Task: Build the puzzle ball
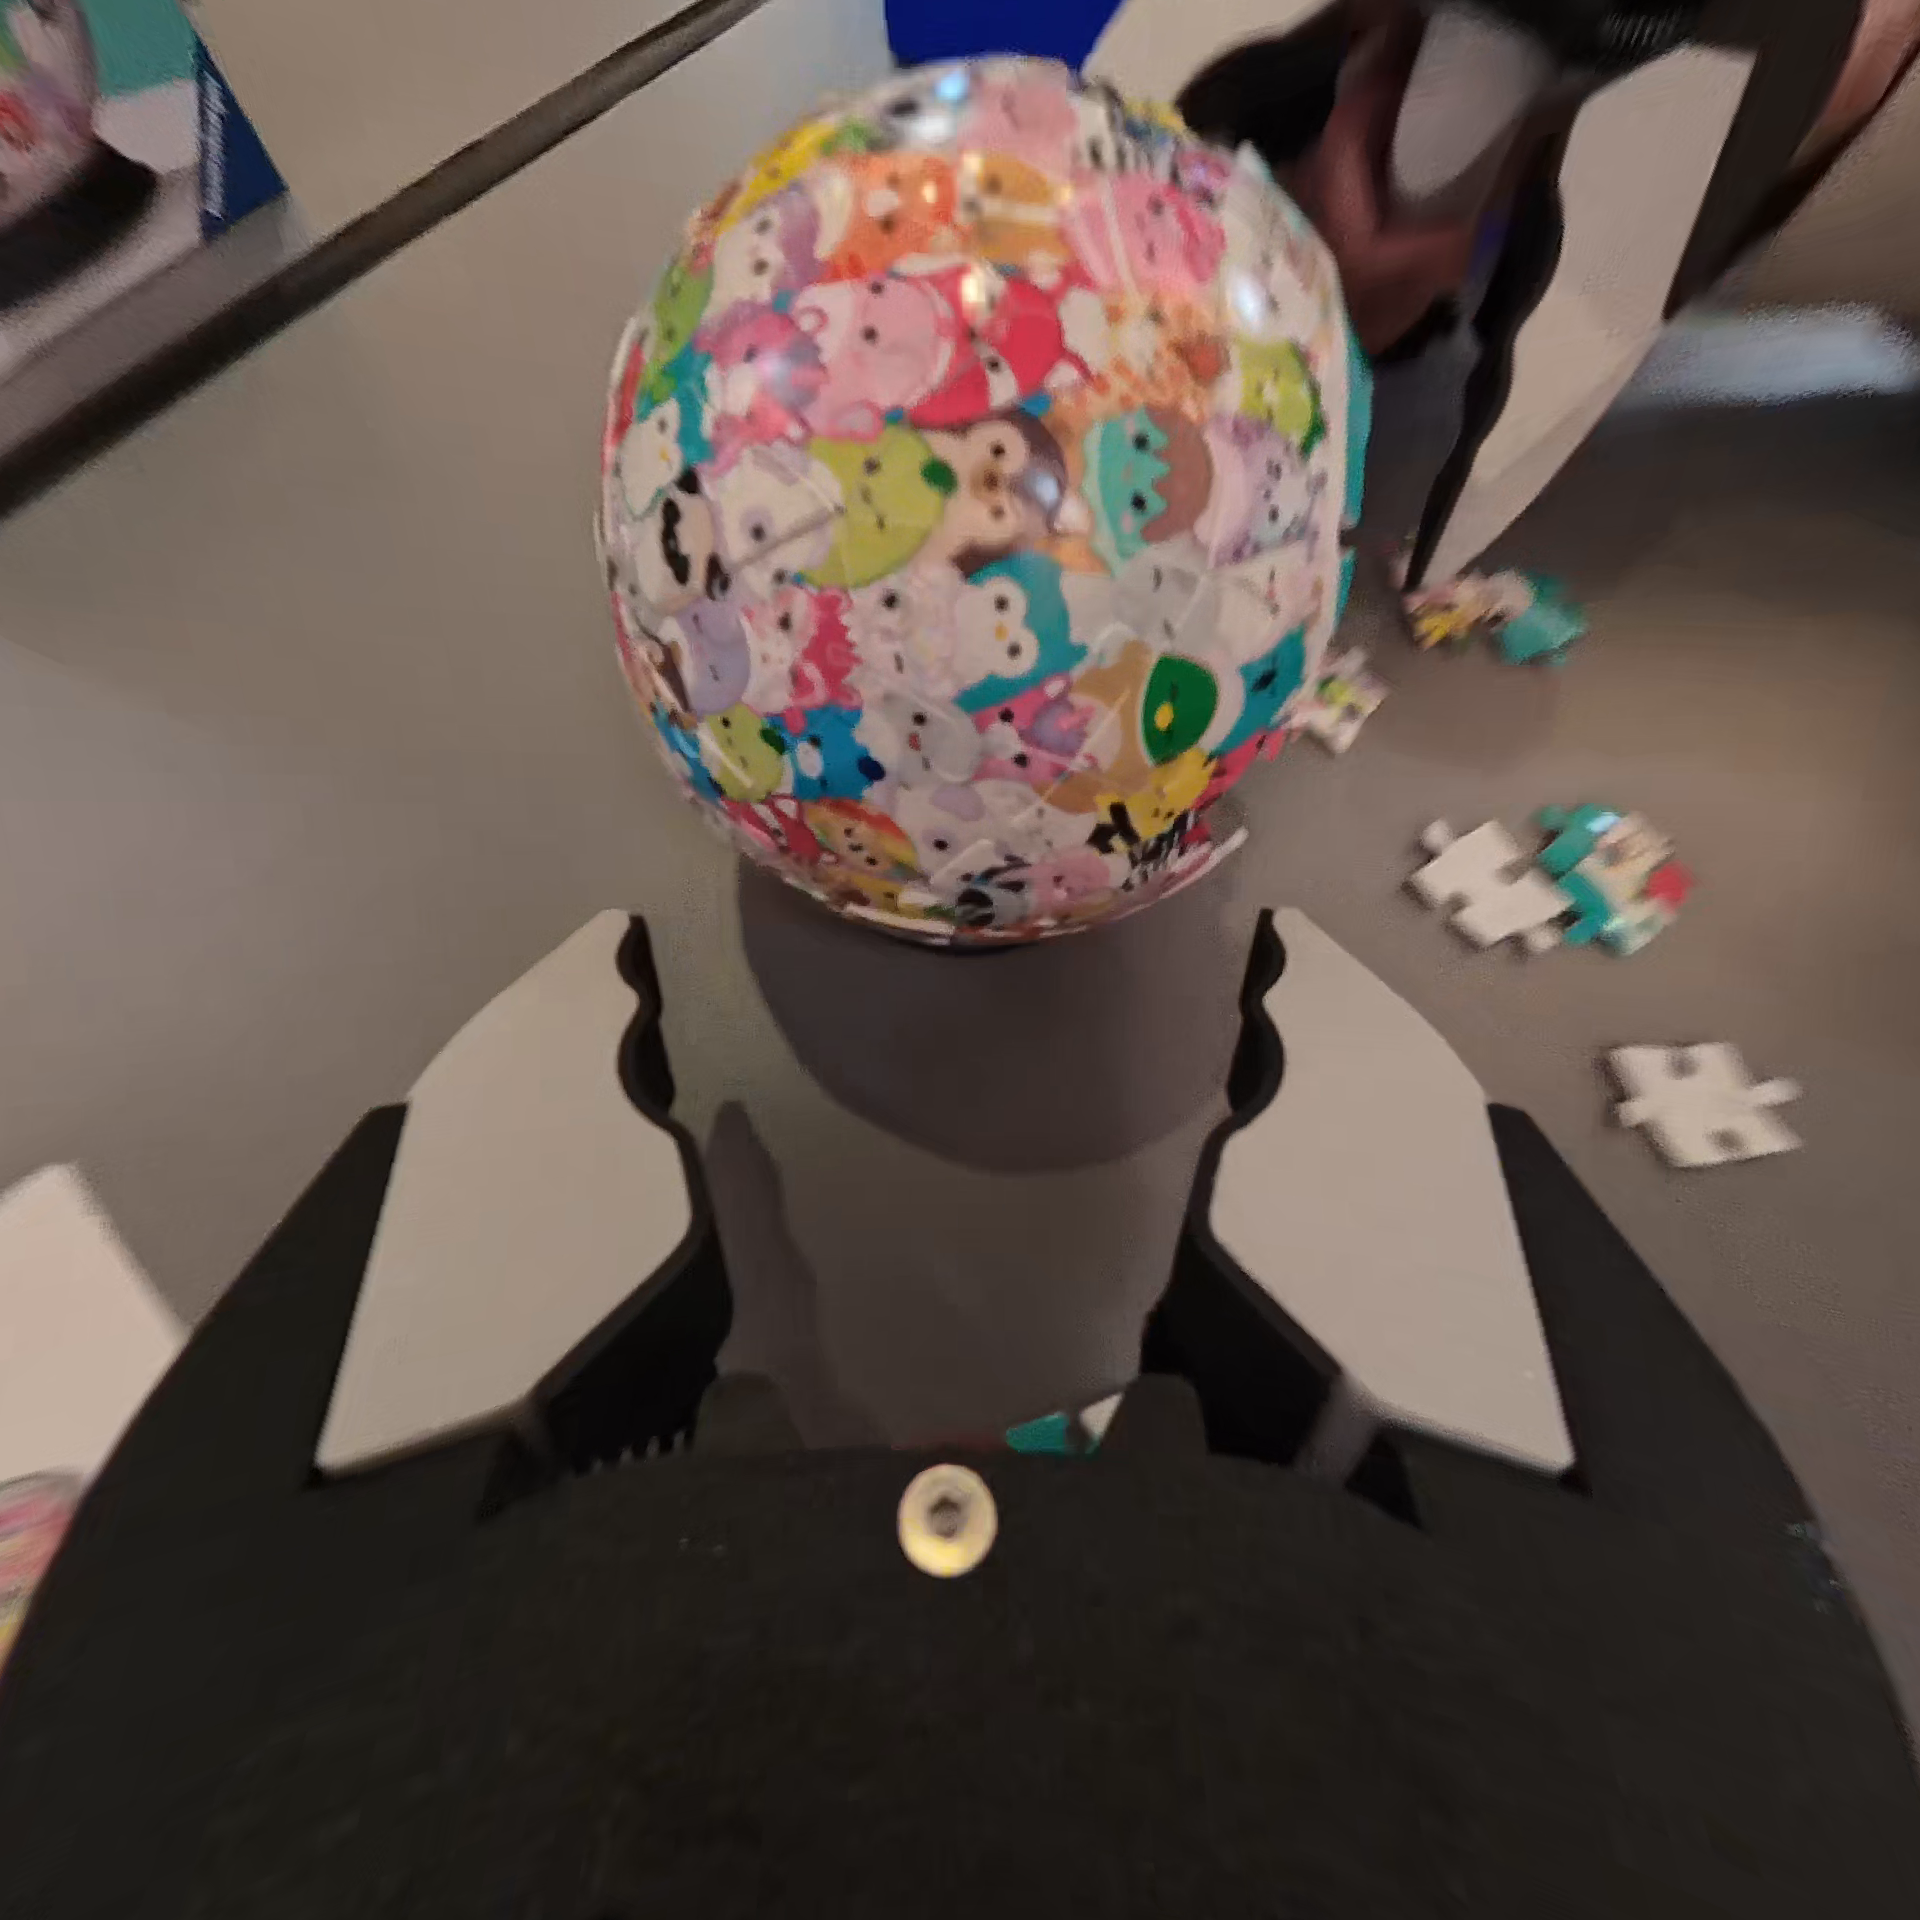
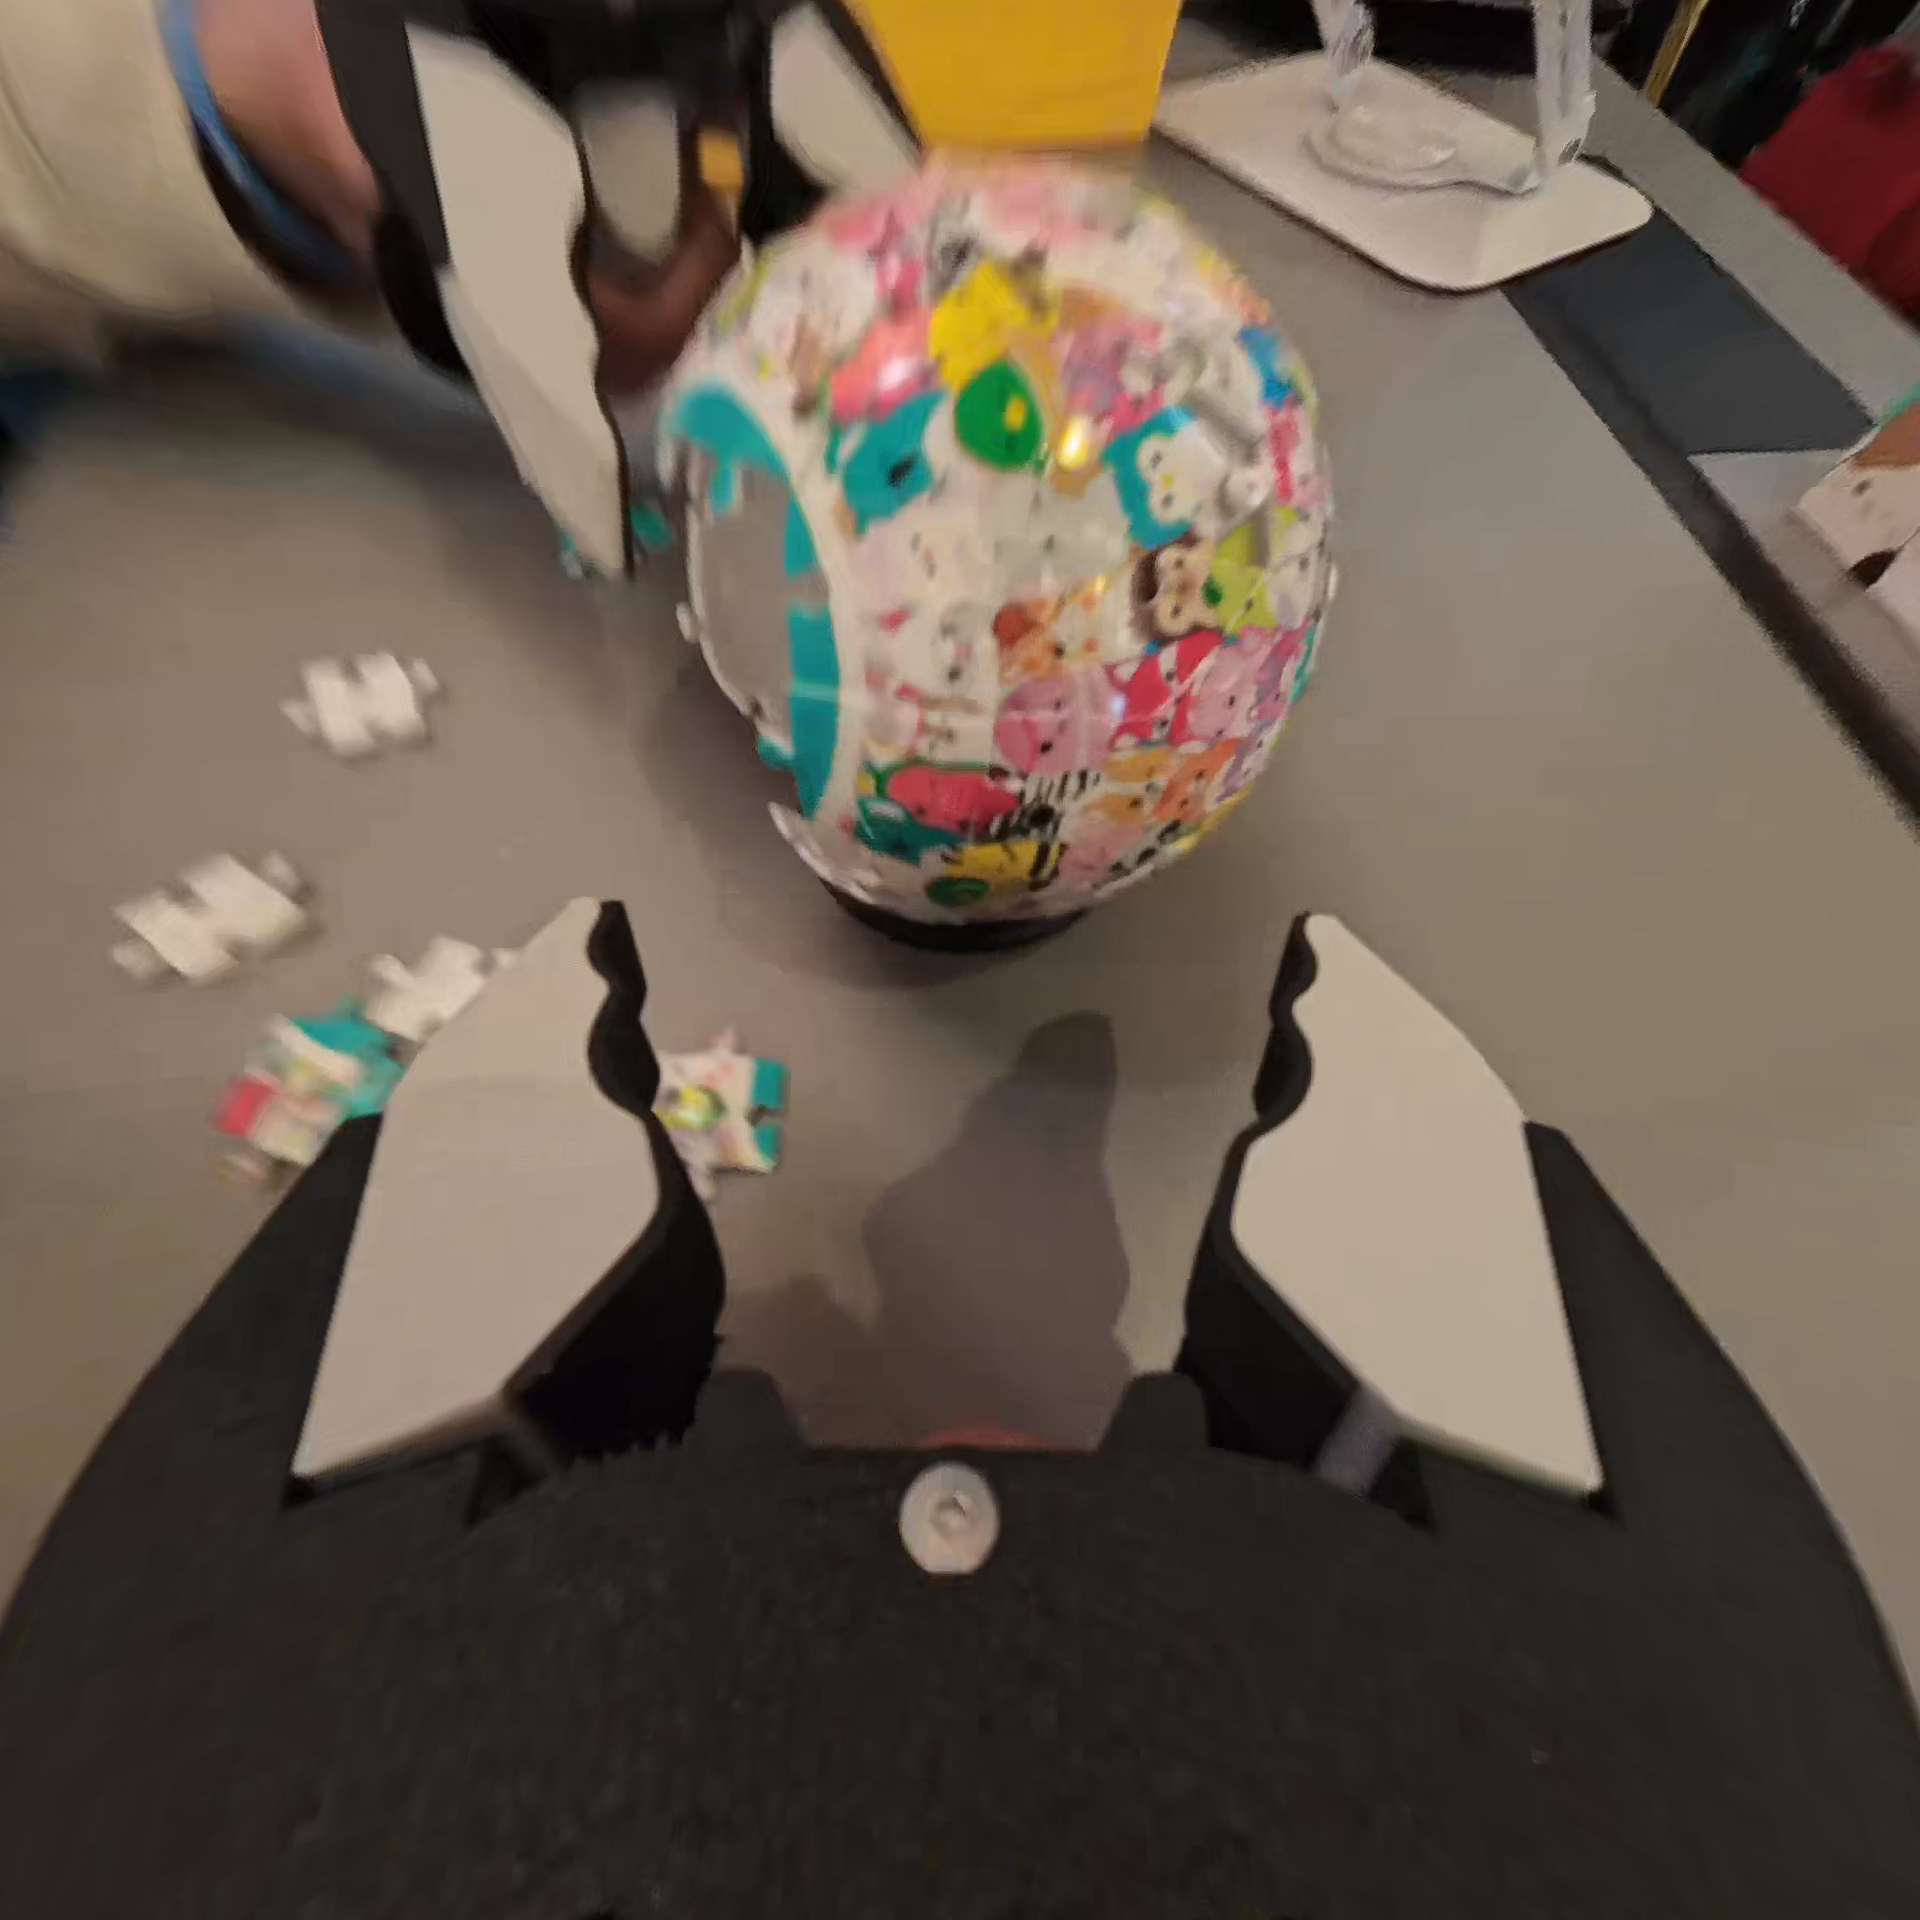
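The colourful puzzle ball [image 1: 977,520] stands on a black stand [image 2: 956,925] on the grey table. In the right wrist view the ball [image 2: 1039,582] has an open gap [image 2: 738,623] on its left side. My left gripper [image 1: 945,935] is open and empty, a short way in front of the ball. My right gripper [image 2: 951,925] is open and empty, facing the ball from the other side. Several loose pieces lie on the table [image 1: 1548,883] [image 1: 1694,1101] [image 2: 358,701] [image 2: 208,914]. One piece [image 2: 717,1101] lies by my right gripper's left finger.
The right gripper [image 1: 1434,561] shows beside the ball in the left wrist view, above a piece [image 1: 1496,613]. The left gripper [image 2: 582,468] and a person's sleeve [image 2: 104,208] show at upper left. A yellow box [image 2: 1018,62], a white mat [image 2: 1434,239] and a blue box [image 1: 229,156] stand at the table's edges.
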